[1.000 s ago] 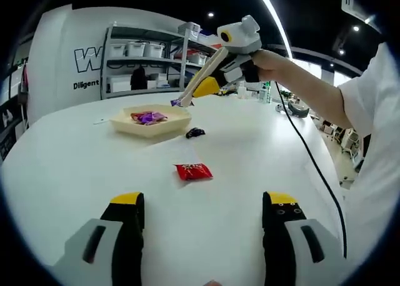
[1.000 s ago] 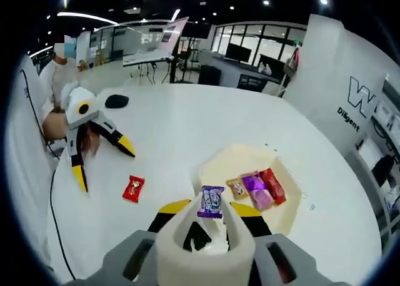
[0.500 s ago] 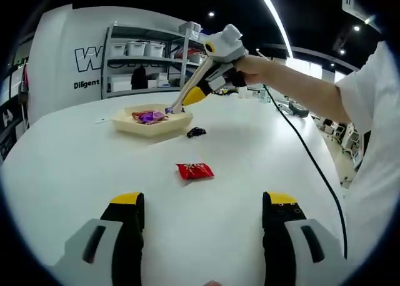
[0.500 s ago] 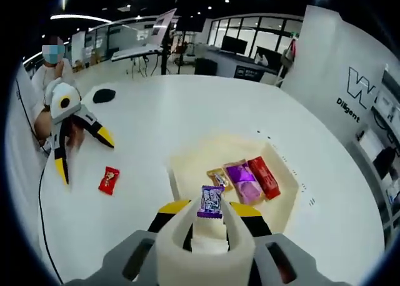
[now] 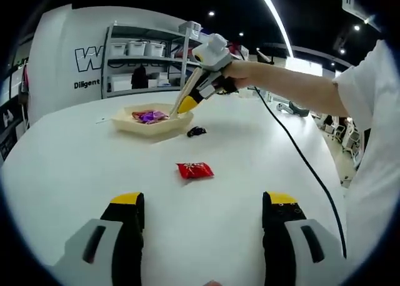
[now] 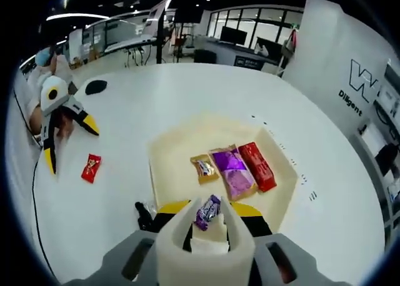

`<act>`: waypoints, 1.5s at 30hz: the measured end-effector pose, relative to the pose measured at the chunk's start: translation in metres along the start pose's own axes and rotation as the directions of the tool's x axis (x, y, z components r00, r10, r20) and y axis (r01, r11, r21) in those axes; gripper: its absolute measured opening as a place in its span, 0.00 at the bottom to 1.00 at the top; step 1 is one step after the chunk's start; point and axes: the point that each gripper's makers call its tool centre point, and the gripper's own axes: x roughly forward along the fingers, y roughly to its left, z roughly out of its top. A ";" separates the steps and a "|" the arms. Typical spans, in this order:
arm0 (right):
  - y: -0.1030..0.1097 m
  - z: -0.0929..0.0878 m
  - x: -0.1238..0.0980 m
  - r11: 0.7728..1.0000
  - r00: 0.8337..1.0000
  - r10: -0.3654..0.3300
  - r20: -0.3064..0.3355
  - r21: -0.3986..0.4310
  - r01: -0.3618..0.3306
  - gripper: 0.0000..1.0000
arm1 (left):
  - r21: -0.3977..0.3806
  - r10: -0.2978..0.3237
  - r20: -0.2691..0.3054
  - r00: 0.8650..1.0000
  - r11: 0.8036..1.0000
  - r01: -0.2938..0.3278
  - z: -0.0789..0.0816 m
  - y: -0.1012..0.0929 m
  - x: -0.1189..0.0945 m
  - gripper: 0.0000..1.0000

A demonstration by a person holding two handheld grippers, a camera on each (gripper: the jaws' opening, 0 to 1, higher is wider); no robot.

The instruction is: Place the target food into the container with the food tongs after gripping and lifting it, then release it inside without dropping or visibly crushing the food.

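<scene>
A: What stands behind the white tabletop (image 5: pixel 69 167)?

B: A curved white wall (image 5: pixel 62 39) with dark lettering, and just beside it a metal shelving unit (image 5: pixel 147 67) holding pale bins.

A: And the lighting?

B: A black ceiling (image 5: pixel 187 2) above the shelving unit, dotted with small spotlights, plus 1 long bright strip (image 5: pixel 275 17). Glazed partitions (image 6: pixel 250 36) stand far beyond the tabletop.
</scene>
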 end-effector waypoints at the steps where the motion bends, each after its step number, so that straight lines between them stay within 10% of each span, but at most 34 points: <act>1: 0.000 0.000 0.000 1.000 1.000 0.002 0.000 0.001 -0.002 0.14 | 0.000 0.000 -0.001 1.000 1.000 0.000 0.000 0.000 0.000 0.75; 28: -0.031 0.045 -0.043 0.988 1.000 -0.011 0.026 -0.154 0.015 0.16 | 0.016 -0.007 -0.008 1.000 1.000 0.007 0.002 -0.004 0.002 0.75; 45: -0.130 0.042 -0.007 0.987 0.997 -0.069 -0.031 -0.145 0.063 0.13 | 0.014 0.005 -0.016 1.000 1.000 -0.004 0.000 0.000 0.000 0.75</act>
